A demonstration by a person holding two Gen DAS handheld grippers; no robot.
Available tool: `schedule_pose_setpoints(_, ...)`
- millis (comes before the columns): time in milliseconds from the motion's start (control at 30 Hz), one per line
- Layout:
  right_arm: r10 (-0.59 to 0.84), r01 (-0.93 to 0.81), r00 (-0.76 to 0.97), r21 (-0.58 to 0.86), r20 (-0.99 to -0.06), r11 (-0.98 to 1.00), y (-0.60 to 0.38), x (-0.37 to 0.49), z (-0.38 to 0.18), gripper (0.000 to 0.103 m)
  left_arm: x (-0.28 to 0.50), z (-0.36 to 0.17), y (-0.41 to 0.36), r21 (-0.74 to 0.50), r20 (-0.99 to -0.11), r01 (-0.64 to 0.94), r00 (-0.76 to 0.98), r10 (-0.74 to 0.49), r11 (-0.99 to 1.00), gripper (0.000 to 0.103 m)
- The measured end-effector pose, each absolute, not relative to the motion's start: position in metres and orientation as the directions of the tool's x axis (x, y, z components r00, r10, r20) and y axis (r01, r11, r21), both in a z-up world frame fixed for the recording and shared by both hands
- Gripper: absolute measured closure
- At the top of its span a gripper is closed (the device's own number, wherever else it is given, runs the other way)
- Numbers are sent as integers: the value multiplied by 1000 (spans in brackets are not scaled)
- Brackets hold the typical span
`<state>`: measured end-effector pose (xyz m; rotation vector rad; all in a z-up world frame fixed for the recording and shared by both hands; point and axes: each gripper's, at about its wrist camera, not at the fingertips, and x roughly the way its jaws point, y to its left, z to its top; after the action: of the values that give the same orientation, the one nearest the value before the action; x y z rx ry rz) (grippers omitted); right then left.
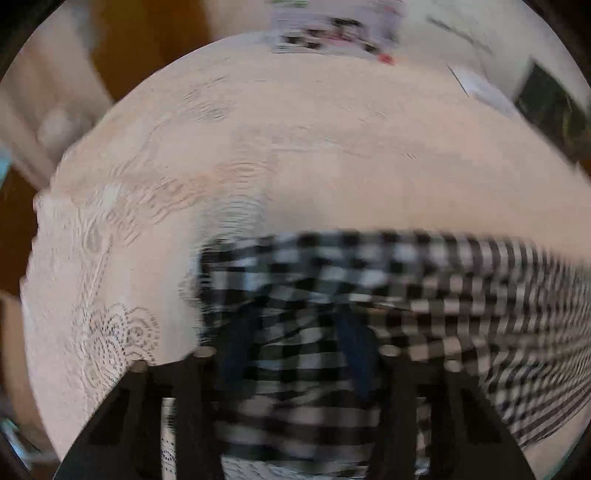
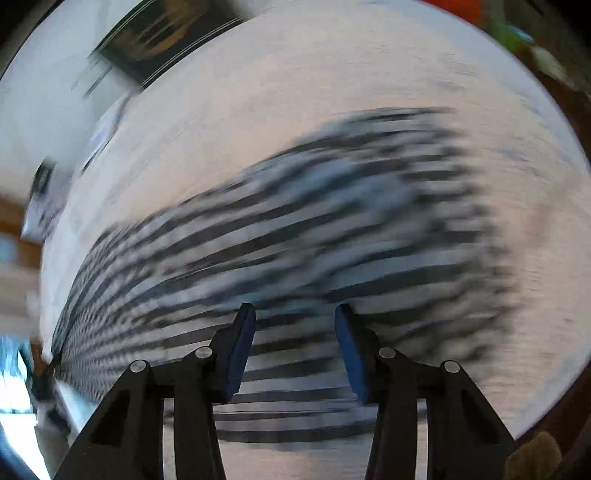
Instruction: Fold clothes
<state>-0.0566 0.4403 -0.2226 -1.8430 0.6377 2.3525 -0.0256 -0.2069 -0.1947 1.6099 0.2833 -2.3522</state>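
1. Left gripper [image 1: 299, 332]: nearest the left wrist camera. Blue pads blurred, set apart, checked cloth bunched between and partly over them. Can't tell whether the pads press the fabric or just straddle it.
2. Right gripper [image 2: 295, 314]: blue pads sharp in the right wrist view, clearly spread, a gap between them. Fabric lies below the gap; pads not pinching it. Open.
3. Black-and-white checked garment [image 1: 424, 288]: in the left view it starts at the fingers and runs off to the right as a flat band, far edge roughly straight. Folds and creases just ahead of the pads.
4. Same garment [image 2: 314, 229] in the right view: spreads from the fingers up and out to the left, heavily motion-smeared, checks read as stripes. Right edge ragged against the cloth beneath.
5. Pale tablecloth [image 1: 332, 147] on a round table, under the garment in both views.
6. Left view only: lace edging [image 1: 110, 332] hanging at the table's near-left rim; blurred printed papers [image 1: 332, 33] at the far edge; brown floor beyond.
7. Right view only: dark framed object [image 2: 166, 40] far left off the table; red and green blur at far right, unidentifiable.
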Motion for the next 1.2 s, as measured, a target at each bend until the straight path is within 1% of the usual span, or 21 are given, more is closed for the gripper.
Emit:
schedule_pose_setpoints(33,-151,-356,-280,248,-948,-901,456,-52,-220,58,-24,-188,-212,-71,-928,358,-366,-70,-931,62)
schedule_pose_setpoints(100,-187,-406,-332,319,-924,-856,478,-39,-213,58,-21,-173,-223,-203,-909,401,-416,20,-893,42)
schedule_pose_setpoints(133,-200,-424,-358,349,-912,-836,487,-33,-208,58,-17,-161,-226,-284,-883,390,-463,80,-876,24)
schedule_pose_setpoints(167,-192,-422,-374,351,-907,-836,489,-28,-203,53,-12,-149,-227,-333,-856,371,-504,113,-867,22)
schedule_pose_setpoints(200,-168,-424,-377,331,-911,-843,490,-23,-199,49,-9,-139,-226,-306,-858,368,-506,87,-878,22)
schedule_pose_setpoints(233,-143,-426,-380,311,-914,-849,490,-18,-194,41,-5,-130,-224,-279,-859,366,-508,61,-888,22)
schedule_pose_setpoints(267,-123,-430,-386,296,-914,-853,490,-12,-190,41,-1,-120,-223,-252,-860,363,-510,35,-897,22)
schedule_pose_setpoints(300,-121,-439,-406,309,-906,-844,492,-5,-187,41,4,-120,-220,-186,-871,369,-491,-21,-911,22)
schedule_pose_setpoints(333,-119,-447,-425,323,-897,-834,495,3,-184,41,10,-123,-222,-116,-876,383,-474,-87,-916,22)
schedule_pose_setpoints(367,-116,-456,-443,335,-889,-824,497,10,-182,41,16,-131,-230,-81,-883,404,-453,-123,-911,22)
schedule_pose_setpoints(433,-105,-493,-466,357,-879,-794,509,27,-184,39,30,-145,-237,-76,-891,451,-431,-142,-889,22)
schedule_pose_setpoints(533,-102,-547,-457,370,-884,-751,521,38,-196,30,49,-166,-242,-76,-897,508,-410,-163,-858,22)
schedule_pose_setpoints(700,-117,-582,-443,385,-889,-716,516,44,-215,29,56,-196,-230,-146,-911,541,-400,-100,-828,22)
schedule_pose_setpoints(733,-124,-580,-446,392,-886,-714,513,42,-217,27,54,-201,-228,-153,-913,547,-396,-93,-823,22)
schedule_pose_setpoints(767,-131,-578,-450,400,-884,-711,510,40,-218,22,52,-206,-226,-160,-916,552,-393,-86,-818,18)
schedule_pose_setpoints(800,-137,-576,-453,406,-881,-709,507,39,-220,21,50,-211,-224,-167,-918,558,-390,-79,-813,12)
schedule_pose_setpoints(833,-139,-572,-456,409,-879,-711,507,39,-220,20,46,-212,-221,-158,-917,553,-389,-85,-818,3)
schedule_pose_setpoints(867,-140,-568,-459,411,-877,-713,506,38,-220,20,42,-213,-217,-150,-917,548,-387,-91,-823,0)
schedule_pose_setpoints(933,-143,-562,-463,415,-875,-716,502,35,-220,20,31,-214,-209,-70,-918,530,-365,-153,-845,0)
schedule_pose_setpoints(1000,-143,-560,-464,414,-874,-718,498,30,-222,20,24,-214,-203,-11,-929,515,-323,-181,-857,0)
schedule_pose_setpoints(1200,-147,-547,-466,414,-873,-728,490,22,-226,20,19,-205,-207,-17,-934,533,-311,-177,-846,0)
